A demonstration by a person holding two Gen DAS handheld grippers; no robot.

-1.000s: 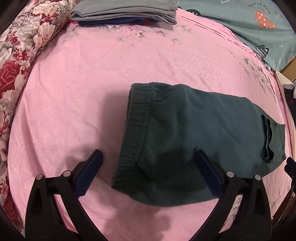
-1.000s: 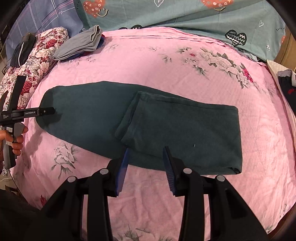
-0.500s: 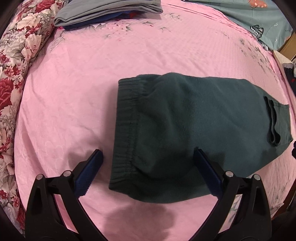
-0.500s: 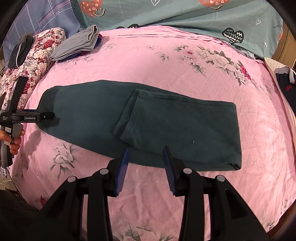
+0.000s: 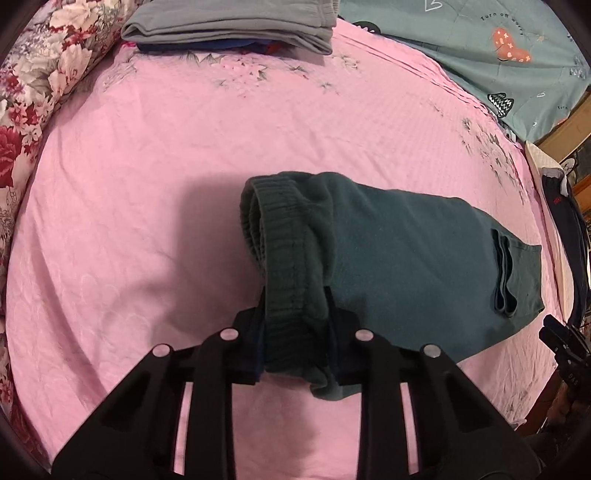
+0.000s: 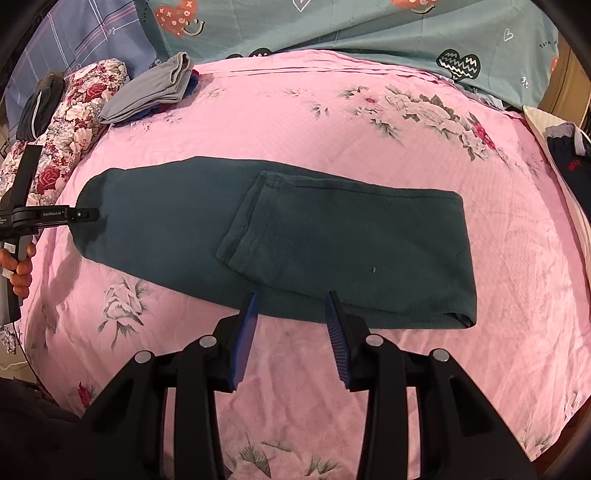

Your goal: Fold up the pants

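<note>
Dark green pants [image 5: 406, 251] lie lengthwise on the pink bed sheet [image 5: 147, 184], one end folded back over the middle [image 6: 351, 229]. My left gripper [image 5: 295, 295] is closing its jaws on the ribbed waistband [image 5: 284, 229], which is bunched up between the pads. From the right wrist view that left gripper [image 6: 85, 214] meets the left end of the pants [image 6: 166, 221], held by a person's hand [image 6: 18, 266]. My right gripper [image 6: 291, 295] hangs partly open over the near edge of the pants, with nothing pinched between its blue pads.
A folded grey garment [image 5: 229, 18] sits on a small stack at the far left of the bed. A floral quilt [image 5: 37, 74] runs along the left side. A teal patterned blanket [image 6: 332, 26] covers the far edge. Dark clothes [image 6: 569, 162] lie at the right.
The left jaws went from wide open around the waistband end to shut on it, gathering the band into a bunch. The right gripper has stayed in place.
</note>
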